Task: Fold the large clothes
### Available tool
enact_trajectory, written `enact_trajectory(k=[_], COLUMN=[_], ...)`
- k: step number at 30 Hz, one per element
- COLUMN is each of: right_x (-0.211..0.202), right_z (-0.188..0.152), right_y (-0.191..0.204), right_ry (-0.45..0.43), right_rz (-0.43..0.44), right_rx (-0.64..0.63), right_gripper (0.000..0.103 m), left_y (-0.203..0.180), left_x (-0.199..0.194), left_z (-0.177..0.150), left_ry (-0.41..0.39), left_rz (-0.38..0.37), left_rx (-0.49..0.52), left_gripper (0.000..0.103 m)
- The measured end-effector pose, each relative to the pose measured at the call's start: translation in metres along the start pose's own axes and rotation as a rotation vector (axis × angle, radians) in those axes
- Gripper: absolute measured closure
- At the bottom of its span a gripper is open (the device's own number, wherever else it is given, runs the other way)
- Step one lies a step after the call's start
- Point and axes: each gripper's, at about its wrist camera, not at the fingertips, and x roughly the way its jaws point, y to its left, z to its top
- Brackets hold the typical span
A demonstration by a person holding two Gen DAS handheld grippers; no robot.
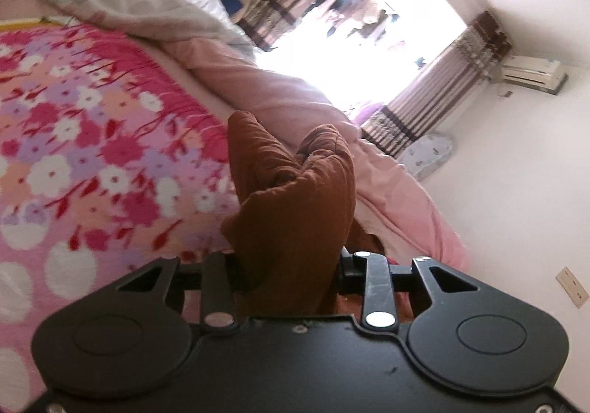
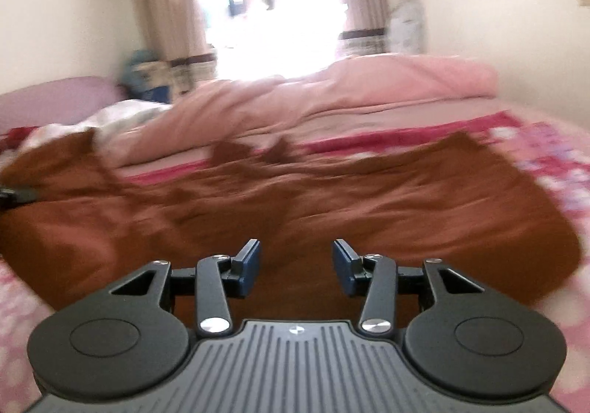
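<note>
Here the brown garment [image 2: 295, 199] lies spread across the flowered bedspread [image 2: 553, 162], filling the middle of the right wrist view from about 9 o'clock to 3 o'clock, its surface rumpled and blurred. The right gripper [image 2: 296, 267] hangs low over the near part of it with its jaws standing apart and nothing between the blue pads [image 2: 247, 265]; whether they touch the cloth cannot be told.

In the left wrist view a bunched fold of the same garment [image 1: 291, 199] rises from between the jaws of the left gripper [image 1: 291, 276] toward 12 o'clock. The left gripper is clamped on this fold, and the cloth hides its fingertips.

Beside the fold, from 9 to 11 o'clock, runs the flowered bedspread [image 1: 92, 155]. A pink quilt [image 1: 280, 96] lies heaped past the garment, at 12 to 3 o'clock. Beyond it stands a bright window [image 1: 361, 37] with striped curtains [image 1: 442, 92], and an air conditioner [image 1: 533, 75] is on the wall at 2 o'clock.
</note>
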Motion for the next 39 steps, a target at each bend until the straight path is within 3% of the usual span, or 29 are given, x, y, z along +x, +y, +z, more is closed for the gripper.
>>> enact_trajectory(k=[2,5,8,14,19,22,24,25,27,28,29,31,35,37,39], right_x=[0.000,0.009,0.021,0.023,0.000,-0.017,-0.028,-0.034,-0.040,-0.043,-0.046,-0.053,-0.064,-0.069,-0.078], right_z=[0.001,-0.002,-0.008,-0.012,0.000,0.004,0.005,0.005,0.004,0.003,0.002,-0.001,-0.003,-0.002,0.000], right_y=[-0.022,-0.048,-0.061,-0.061,-0.093,-0.116,-0.132,-0.140,-0.151,-0.157,-0.162,-0.172,-0.184,-0.189,-0.192], right_ry=[0.000,0.036,0.076,0.061,0.042,0.015,-0.002,-0.007,-0.003,0.004,0.011,0.023,0.023,0.017,0.004], right_rz=[-0.082,-0.116,-0.084,-0.066,0.001,-0.021,-0.050,-0.063,-0.094,-0.115,-0.129,-0.150,-0.164,-0.153,-0.109], right_rx=[0.041,0.088,0.116,0.096,0.248,0.293,0.310,0.309,0.296,0.293,0.292,0.296,0.317,0.347,0.393], right_gripper=[0.050,0.050,0.050,0.049,0.049,0.049,0.049,0.049,0.049,0.049,0.049,0.049,0.049,0.048,0.048], left_y=[-0.010,-0.025,-0.041,-0.096,-0.166,-0.212,-0.238,-0.245,-0.255,-0.255,-0.253,-0.245,-0.247,-0.247,-0.243], left_x=[0.003,0.008,0.013,0.023,0.049,0.070,0.093,0.107,0.147,0.167,0.186,0.211,0.210,0.195,0.168], left_z=[-0.001,-0.005,-0.009,-0.022,-0.043,-0.069,-0.101,-0.117,-0.156,-0.174,-0.189,-0.209,-0.200,-0.184,-0.163], left_ry=[-0.002,-0.004,0.014,0.066,0.146,0.213,0.285,0.321,0.429,0.493,0.565,0.641,0.626,0.635,0.581], left_rz=[-0.019,-0.034,-0.064,-0.149,-0.298,-0.423,-0.459,-0.449,-0.396,-0.371,-0.365,-0.394,-0.440,-0.484,-0.532], left_rx=[0.016,0.029,0.038,0.096,0.132,0.157,0.193,0.201,0.246,0.258,0.248,0.221,0.222,0.207,0.210], left_gripper=[0.071,0.072,0.073,0.076,0.079,0.079,0.079,0.075,0.059,0.041,0.033,0.024,0.020,0.020,0.020])
